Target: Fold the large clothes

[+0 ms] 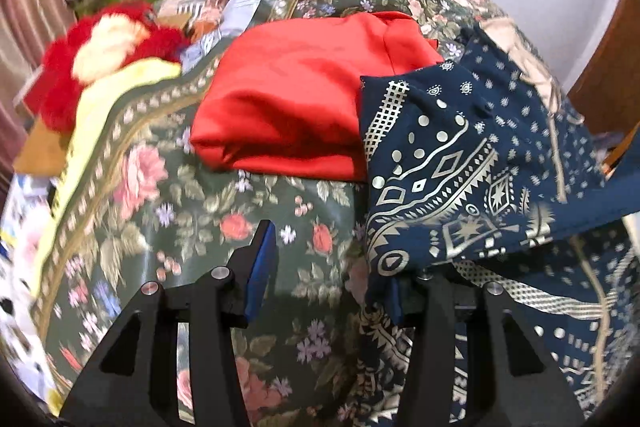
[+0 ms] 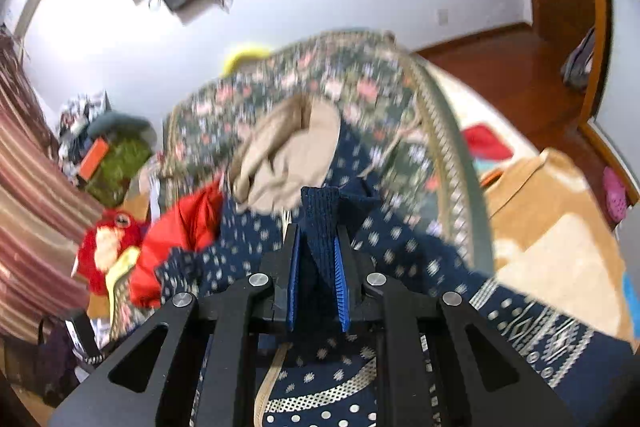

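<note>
Presently, left wrist view: one red garment (image 1: 296, 95) lies folded flat on the floral bedspread (image 1: 208, 211), so that item reads as done. Navy patterned garment (image 1: 472, 163) is not folded: it's bunched and lifted at right, one edge stretched taut toward the frame's right side, lower part draped over the gripper's right finger. Left gripper (image 1: 324, 267) jaws stand partway apart, approx mid-width. Left finger pad (image 1: 262, 267) shows bare blue w/ bedspread behind it; right pad is mostly hidden under navy cloth. No pinch visible; cloth rests on the finger rather than between the pads, as far as can be told. Gripper points steeply down at the bed. Red plush toy (image 1: 108, 59) and clutter sit at far left, clear of the work.

Right wrist view: right gripper (image 2: 318, 259) jaws nearly closed, pinching a ribbed navy fold of the same garment (image 2: 320, 227) between the blue pads. Gripper angled down and fwd, cloth hanging off it toward the bed. Frame blurred. Beige garment (image 2: 288, 151) lies crumpled beyond, unfolded. Red garment (image 2: 180, 231) visible at left.

Assessment: one piece complete; navy piece at pick-up/spread stage, no fold made yet; beige piece untouched. Majority of work remains.
</note>
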`<state>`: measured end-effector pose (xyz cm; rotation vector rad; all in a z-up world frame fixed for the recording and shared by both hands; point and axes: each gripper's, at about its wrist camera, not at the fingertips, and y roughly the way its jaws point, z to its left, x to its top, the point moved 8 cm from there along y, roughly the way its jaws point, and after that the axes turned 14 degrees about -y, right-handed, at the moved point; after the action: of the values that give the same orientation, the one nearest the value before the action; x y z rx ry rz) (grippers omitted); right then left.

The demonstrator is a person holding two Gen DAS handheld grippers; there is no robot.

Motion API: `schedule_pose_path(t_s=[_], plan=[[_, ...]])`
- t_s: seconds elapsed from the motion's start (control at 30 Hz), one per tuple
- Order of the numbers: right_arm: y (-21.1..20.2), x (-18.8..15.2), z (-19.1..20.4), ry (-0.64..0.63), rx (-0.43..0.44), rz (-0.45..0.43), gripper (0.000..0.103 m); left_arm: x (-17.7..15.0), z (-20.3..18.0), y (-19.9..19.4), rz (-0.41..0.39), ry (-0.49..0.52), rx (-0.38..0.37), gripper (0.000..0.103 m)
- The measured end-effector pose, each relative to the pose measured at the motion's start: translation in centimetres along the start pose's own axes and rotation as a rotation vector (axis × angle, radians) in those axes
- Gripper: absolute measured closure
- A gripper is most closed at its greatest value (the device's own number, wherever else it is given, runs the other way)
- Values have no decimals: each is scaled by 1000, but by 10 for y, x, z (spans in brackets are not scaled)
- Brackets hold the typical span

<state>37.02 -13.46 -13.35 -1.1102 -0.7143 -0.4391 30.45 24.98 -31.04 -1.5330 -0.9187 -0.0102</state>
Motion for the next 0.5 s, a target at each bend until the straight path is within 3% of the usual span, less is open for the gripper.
schedule_pose_path(t_s=[0.07,0.2,0.5], plan=[[-3,-4,-2,3,-20,-5,90,-9,0,-5,11,-10,-16,51],[7,-24,-18,-6,-118,20,94,-26,-5,-5,15,21,22,49],[37,-105,-61,69,-152,242,94,-59,-7,10,100,49,45,46]])
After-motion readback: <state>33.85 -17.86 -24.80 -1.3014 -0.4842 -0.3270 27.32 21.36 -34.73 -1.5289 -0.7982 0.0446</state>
